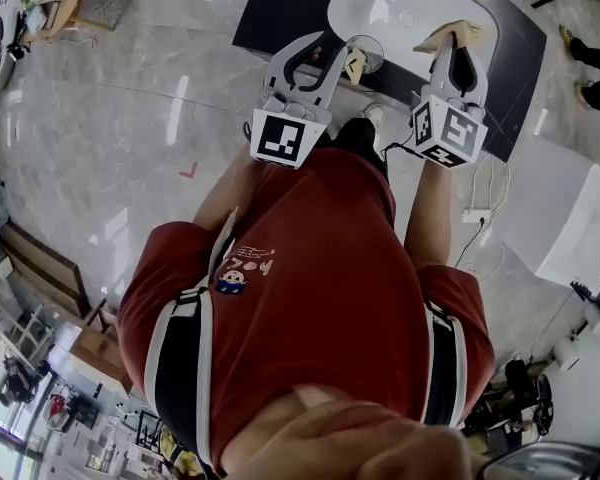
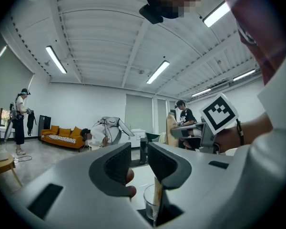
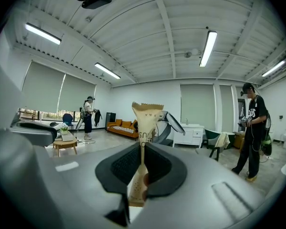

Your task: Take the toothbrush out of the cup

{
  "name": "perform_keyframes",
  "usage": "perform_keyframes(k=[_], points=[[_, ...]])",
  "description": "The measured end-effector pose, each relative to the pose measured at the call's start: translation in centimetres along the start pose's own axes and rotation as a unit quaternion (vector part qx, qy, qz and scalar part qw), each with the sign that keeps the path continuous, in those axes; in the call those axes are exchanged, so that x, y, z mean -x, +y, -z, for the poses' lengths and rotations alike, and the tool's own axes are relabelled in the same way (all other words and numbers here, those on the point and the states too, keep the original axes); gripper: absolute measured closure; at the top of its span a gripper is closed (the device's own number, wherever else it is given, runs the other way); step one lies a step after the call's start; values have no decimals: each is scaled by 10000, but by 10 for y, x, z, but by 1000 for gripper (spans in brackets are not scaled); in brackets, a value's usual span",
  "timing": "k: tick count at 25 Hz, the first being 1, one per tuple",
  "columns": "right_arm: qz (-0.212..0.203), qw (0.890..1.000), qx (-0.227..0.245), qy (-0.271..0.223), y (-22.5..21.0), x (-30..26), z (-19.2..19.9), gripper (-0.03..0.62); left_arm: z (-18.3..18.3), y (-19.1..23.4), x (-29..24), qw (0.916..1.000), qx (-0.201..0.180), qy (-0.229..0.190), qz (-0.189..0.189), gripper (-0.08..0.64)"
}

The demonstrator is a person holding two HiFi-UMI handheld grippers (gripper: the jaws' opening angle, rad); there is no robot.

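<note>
In the head view both grippers reach over a white table [image 1: 400, 8]. A clear cup [image 1: 365, 56] stands just right of my left gripper [image 1: 320, 50], whose jaws stand apart. In the left gripper view the cup [image 2: 149, 202] sits low under the open left gripper [image 2: 139, 163], with a tan paper-wrapped toothbrush [image 2: 158, 194] upright in it against the right jaw; a small brownish thing shows beside the left pad. My right gripper [image 1: 458, 50] is shut on another tan paper-wrapped toothbrush [image 1: 450, 36]. In the right gripper view that wrapper [image 3: 147, 116] sticks up from the right gripper [image 3: 142, 163].
A dark panel [image 1: 270, 8] lies under the table. A white box [image 1: 560, 218] stands at the right, with a power strip [image 1: 477, 213] on the floor beside it. Someone's feet [image 1: 590, 58] show at the far right. Other people and an orange sofa [image 2: 62, 137] are farther off.
</note>
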State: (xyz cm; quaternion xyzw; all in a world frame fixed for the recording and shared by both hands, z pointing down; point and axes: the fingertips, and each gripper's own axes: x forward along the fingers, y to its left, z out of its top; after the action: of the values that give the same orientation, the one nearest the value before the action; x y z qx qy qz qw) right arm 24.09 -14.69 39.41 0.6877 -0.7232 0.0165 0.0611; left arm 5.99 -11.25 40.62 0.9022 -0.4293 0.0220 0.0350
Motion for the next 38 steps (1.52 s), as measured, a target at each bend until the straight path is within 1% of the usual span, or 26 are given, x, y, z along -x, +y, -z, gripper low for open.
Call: perform_keyframes(k=[6, 10, 13, 17, 19, 25, 32, 35, 38], points=[[29, 10000, 38, 70, 6, 5, 5, 561, 21, -22, 12, 9981, 186, 156, 565, 364], [24, 9999, 61, 114, 9, 7, 8, 561, 36, -34, 11, 9972, 79, 230, 700, 328], [3, 9999, 69, 141, 11, 10, 11, 561, 46, -43, 11, 9966, 24, 346, 748, 316], [-3, 9998, 72, 171, 13, 11, 14, 561, 50, -49, 11, 9960, -185, 289, 823, 311], [-4, 9998, 66, 171, 15, 12, 14, 561, 53, -52, 12, 9955, -259, 327, 856, 311], [23, 9999, 47, 143, 14, 17, 12, 561, 48, -62, 13, 9950, -149, 162, 975, 310], [59, 9998, 29, 169, 5, 19, 15, 561, 48, -70, 10, 9937, -171, 185, 1092, 299], [45, 9998, 34, 170, 3, 19, 16, 561, 52, -69, 7, 9940, -191, 243, 1052, 296], [44, 9998, 17, 167, 2, 19, 16, 561, 56, -68, 5, 9939, -310, 331, 1005, 296]])
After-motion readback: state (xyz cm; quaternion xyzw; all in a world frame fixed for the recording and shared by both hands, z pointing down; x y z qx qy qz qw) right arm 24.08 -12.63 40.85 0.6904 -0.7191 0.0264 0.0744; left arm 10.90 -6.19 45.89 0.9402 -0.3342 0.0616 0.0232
